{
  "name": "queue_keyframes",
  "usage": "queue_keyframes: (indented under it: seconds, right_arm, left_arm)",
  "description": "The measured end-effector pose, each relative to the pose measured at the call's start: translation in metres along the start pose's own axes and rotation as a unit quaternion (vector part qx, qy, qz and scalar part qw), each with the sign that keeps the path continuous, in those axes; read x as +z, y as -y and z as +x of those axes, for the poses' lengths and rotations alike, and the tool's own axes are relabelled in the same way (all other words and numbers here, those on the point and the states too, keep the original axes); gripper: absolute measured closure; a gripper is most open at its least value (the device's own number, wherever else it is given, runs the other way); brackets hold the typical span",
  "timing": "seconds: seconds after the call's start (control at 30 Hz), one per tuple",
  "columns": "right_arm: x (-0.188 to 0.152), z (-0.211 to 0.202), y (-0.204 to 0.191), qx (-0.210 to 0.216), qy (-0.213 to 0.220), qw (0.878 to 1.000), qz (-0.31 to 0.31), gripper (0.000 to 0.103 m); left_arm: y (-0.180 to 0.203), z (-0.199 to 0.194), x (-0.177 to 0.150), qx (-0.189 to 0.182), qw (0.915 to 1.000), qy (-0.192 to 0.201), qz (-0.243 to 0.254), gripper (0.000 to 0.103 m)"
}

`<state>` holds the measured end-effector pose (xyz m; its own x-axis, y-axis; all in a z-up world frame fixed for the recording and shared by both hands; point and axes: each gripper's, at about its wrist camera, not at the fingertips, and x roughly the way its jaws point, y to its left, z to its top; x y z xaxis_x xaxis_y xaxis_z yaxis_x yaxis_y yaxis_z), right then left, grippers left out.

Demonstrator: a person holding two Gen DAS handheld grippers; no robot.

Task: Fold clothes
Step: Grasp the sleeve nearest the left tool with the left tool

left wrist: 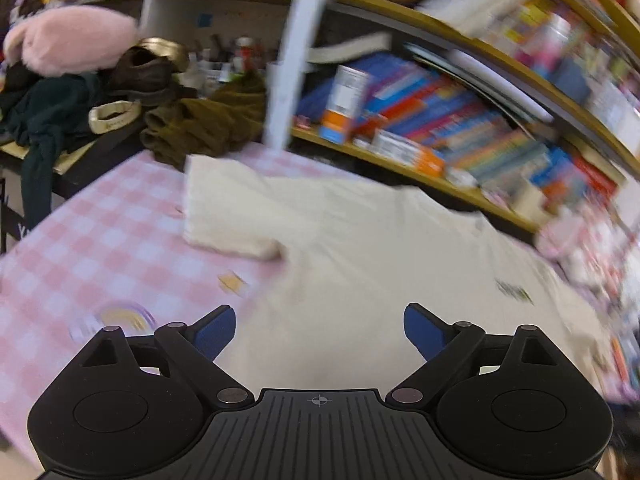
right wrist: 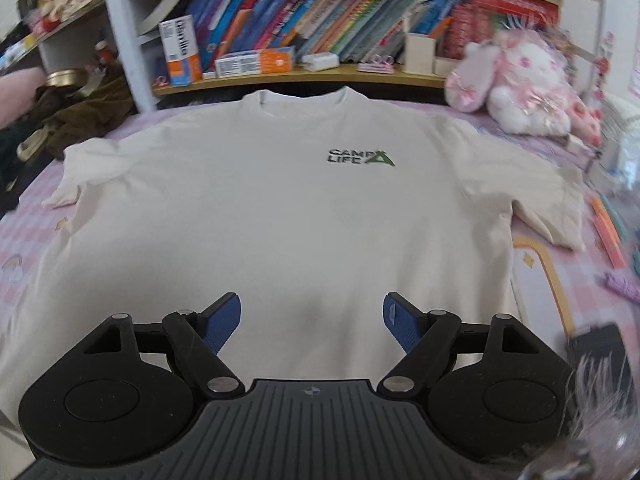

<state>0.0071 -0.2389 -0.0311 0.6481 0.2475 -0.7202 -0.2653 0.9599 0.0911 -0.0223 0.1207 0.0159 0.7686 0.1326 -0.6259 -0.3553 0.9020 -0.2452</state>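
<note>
A cream T-shirt (right wrist: 280, 208) with a "CAMP LIFE" print (right wrist: 358, 157) lies spread flat, front up, on the pink checked tablecloth (right wrist: 24, 240), collar toward the bookshelf and both sleeves spread out. It also shows in the left wrist view (left wrist: 360, 240), with its left sleeve (left wrist: 224, 208) near the middle. My left gripper (left wrist: 320, 330) is open and empty, above the shirt's left side. My right gripper (right wrist: 312, 320) is open and empty, above the shirt's lower middle near the hem.
A bookshelf (right wrist: 304, 76) full of books runs along the table's far edge. A pile of dark clothes (left wrist: 120, 92) sits at the far left, with a white post (left wrist: 292, 52) beside it. A pink plush toy (right wrist: 520, 84) sits at the far right. Markers (right wrist: 608, 232) lie at the right edge.
</note>
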Motion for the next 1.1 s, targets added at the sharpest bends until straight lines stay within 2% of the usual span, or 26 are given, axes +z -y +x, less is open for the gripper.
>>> queue_keyframes:
  seconds: [0.1,0.23,0.3,0.37,0.5,0.63,0.67,0.7,0.73,0.77,0.93,1.03,1.07,1.1]
  right_arm:
    - [-0.005,-0.003,-0.002,-0.021,0.002,0.999,0.033,0.026]
    - [-0.014,-0.012,-0.011,-0.045,0.009,0.998,0.048,0.026]
    - [-0.018,-0.017,-0.016,-0.059,0.01,0.997,0.046,0.026]
    - [-0.022,-0.024,-0.02,-0.073,0.015,0.996,0.04,0.026]
    - [-0.029,-0.036,-0.025,-0.098,0.015,0.995,0.031,0.026]
    - [-0.032,-0.038,-0.018,-0.1,0.011,0.994,0.034,0.026]
    - [-0.033,-0.038,-0.015,-0.099,0.011,0.994,0.036,0.026]
    - [-0.033,-0.037,-0.012,-0.098,0.011,0.994,0.038,0.026]
    - [-0.034,-0.037,-0.01,-0.097,0.01,0.994,0.039,0.026]
    - [-0.034,-0.037,-0.007,-0.095,0.01,0.995,0.041,0.026]
    - [-0.037,-0.036,0.006,-0.089,0.009,0.995,0.049,0.026]
    - [-0.038,-0.035,0.014,-0.086,0.008,0.995,0.054,0.026]
    - [-0.038,-0.035,0.017,-0.084,0.008,0.995,0.055,0.026]
    - [-0.039,-0.035,0.021,-0.082,0.006,0.995,0.056,0.026]
  left_arm:
    - [-0.038,0.03,0.03,0.028,0.9993,-0.002,-0.024,0.021]
    - [-0.067,0.076,0.057,0.029,0.9988,-0.017,-0.035,0.028]
    - [-0.074,0.102,0.063,0.026,0.9981,-0.041,-0.038,0.05]
    - [-0.082,0.123,0.064,0.031,0.996,-0.061,-0.057,0.061]
    - [-0.093,0.146,0.064,0.045,0.9933,-0.075,-0.076,0.061]
    - [-0.085,0.146,0.061,0.06,0.9947,-0.069,-0.048,0.062]
    - [-0.083,0.147,0.061,0.068,0.9943,-0.069,-0.045,0.065]
    - [-0.083,0.148,0.062,0.079,0.9934,-0.069,-0.046,0.082]
    - [-0.084,0.149,0.063,0.081,0.9925,-0.072,-0.057,0.094]
    - [-0.086,0.151,0.064,0.081,0.9916,-0.075,-0.068,0.099]
    - [-0.09,0.151,0.071,0.061,0.9869,-0.098,-0.112,0.1]
    - [-0.091,0.142,0.087,0.052,0.9822,-0.05,-0.173,0.101]
    - [-0.083,0.138,0.096,0.039,0.9844,-0.031,-0.169,0.101]
    - [-0.065,0.135,0.103,0.019,0.9893,-0.022,-0.143,0.1]
